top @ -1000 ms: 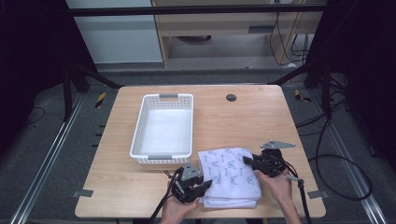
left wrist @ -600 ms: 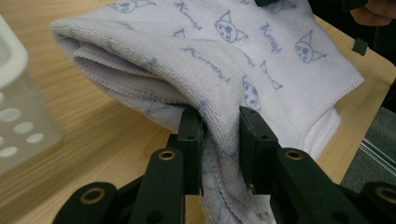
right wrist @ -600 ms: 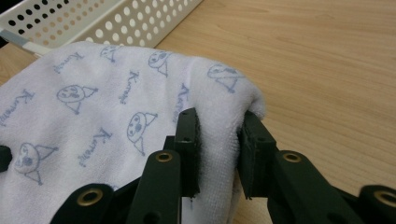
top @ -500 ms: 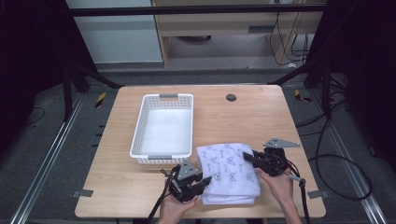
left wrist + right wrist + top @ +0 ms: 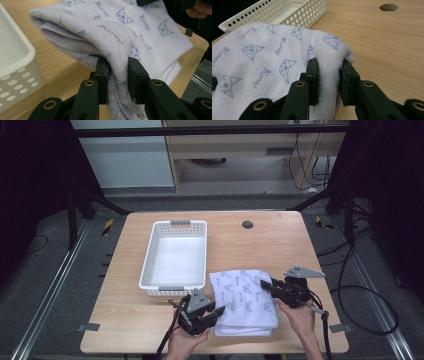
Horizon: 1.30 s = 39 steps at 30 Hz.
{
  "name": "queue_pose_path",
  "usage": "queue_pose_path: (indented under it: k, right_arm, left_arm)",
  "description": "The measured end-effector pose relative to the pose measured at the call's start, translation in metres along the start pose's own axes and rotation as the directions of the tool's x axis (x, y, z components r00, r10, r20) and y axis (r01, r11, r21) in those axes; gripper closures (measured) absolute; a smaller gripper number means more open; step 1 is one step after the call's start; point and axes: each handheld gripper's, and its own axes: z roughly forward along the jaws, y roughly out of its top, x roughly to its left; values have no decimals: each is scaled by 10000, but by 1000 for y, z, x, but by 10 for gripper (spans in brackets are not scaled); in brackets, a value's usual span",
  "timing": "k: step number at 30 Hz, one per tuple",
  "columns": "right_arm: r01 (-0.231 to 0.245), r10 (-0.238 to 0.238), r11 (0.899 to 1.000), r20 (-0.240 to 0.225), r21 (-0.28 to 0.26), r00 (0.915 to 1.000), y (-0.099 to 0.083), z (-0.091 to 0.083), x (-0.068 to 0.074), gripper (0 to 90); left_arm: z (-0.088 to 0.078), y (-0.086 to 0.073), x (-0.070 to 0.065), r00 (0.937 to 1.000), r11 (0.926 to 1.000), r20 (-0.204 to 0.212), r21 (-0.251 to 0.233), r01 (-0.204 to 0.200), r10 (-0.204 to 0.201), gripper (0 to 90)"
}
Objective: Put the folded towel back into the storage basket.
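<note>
A folded white towel [image 5: 245, 300] printed with blue cartoon faces lies at the near edge of the wooden table [image 5: 270, 245], just right of a white perforated basket [image 5: 176, 255]. The left gripper [image 5: 212, 314] pinches the towel's near left edge, cloth bunched between its 2 jaws. The right gripper [image 5: 267, 286] pinches the folded right edge the same way. The basket stands close beside the towel's left side, its near rim almost level with the towel's far corner. A round dark hole [image 5: 247, 224] sits in the tabletop well beyond the towel.
</note>
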Motion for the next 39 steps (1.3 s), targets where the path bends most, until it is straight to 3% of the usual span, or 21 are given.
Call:
queue_pose_path:
  k: [23,39]
  right_arm:
    - [358,-358,9949,14,-947,9994,19,-10,13,722]
    - [557,-551,9923,86,-1110,9984,33,-10,21,721]
  left_arm:
    - [-22,14,3,9999,9979,-143,-637,-78,70,717]
    - [-31,23,8,9995,9956,-299,-926,-116,89,717]
